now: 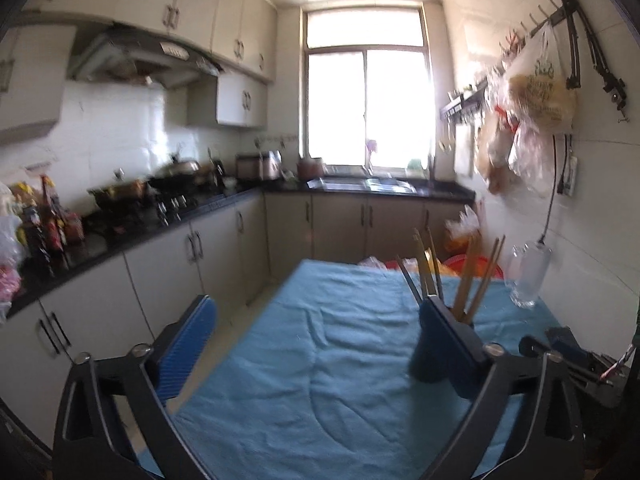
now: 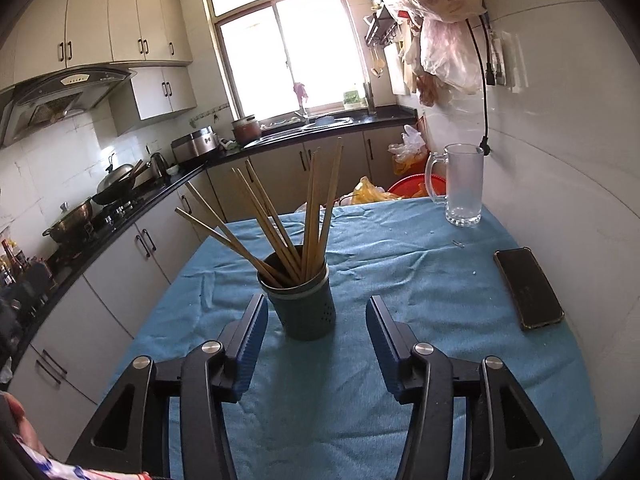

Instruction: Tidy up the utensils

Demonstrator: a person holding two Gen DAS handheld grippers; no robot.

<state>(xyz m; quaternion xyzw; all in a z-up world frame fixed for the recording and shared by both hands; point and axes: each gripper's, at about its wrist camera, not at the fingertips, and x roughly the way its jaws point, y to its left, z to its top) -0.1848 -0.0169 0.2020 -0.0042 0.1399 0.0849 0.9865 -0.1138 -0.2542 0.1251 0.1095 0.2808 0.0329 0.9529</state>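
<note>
**Both tongs apart, nothing gripped**

Left wrist view: your left gripper (image 1: 320, 344) is spread wide; chopstick holder (image 1: 424, 364) sits lower right, behind the right finger.

Right wrist view: your right gripper (image 2: 316, 344) is apart; holder (image 2: 306, 304) with chopsticks (image 2: 316, 208) stands at centre frame on the blue tablecloth (image 2: 420, 280).

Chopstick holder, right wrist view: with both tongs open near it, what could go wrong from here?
1. The chopsticks fan out and lean leftward above the holder; the open right tongs closing in could tip it or flick sticks out.
2. The blue cloth is wrinkled, so a pushed holder may wobble.
3. The glass mug and phone lie to the right; a wide sweep could knock them.
</note>
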